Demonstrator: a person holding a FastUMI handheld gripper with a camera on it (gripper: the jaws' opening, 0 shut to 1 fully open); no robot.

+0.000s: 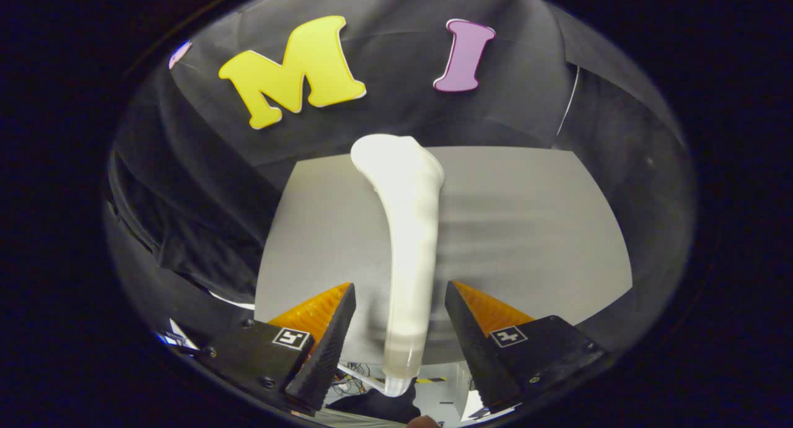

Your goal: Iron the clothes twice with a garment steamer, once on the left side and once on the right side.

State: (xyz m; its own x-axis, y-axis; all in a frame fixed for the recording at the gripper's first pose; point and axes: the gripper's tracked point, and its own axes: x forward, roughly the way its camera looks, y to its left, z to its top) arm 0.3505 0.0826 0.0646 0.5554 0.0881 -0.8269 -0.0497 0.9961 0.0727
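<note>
A white garment steamer [406, 230] stretches lengthwise between my fingers, its wide head [396, 158] pointing away over the far part of the grey table [526, 230]. Its narrow handle end reaches back past the table's near edge. The steamer looks slightly blurred. My gripper [399, 287] is open, with a visible gap between each finger and the steamer's handle. A dark garment [186, 230] hangs in folds to the left of the table.
Black cloth walls close in the booth behind and on both sides of the table. Below the table's near edge lie cables and pale floor [446, 397]. A fingertip [424, 422] peeks in under the steamer's handle end.
</note>
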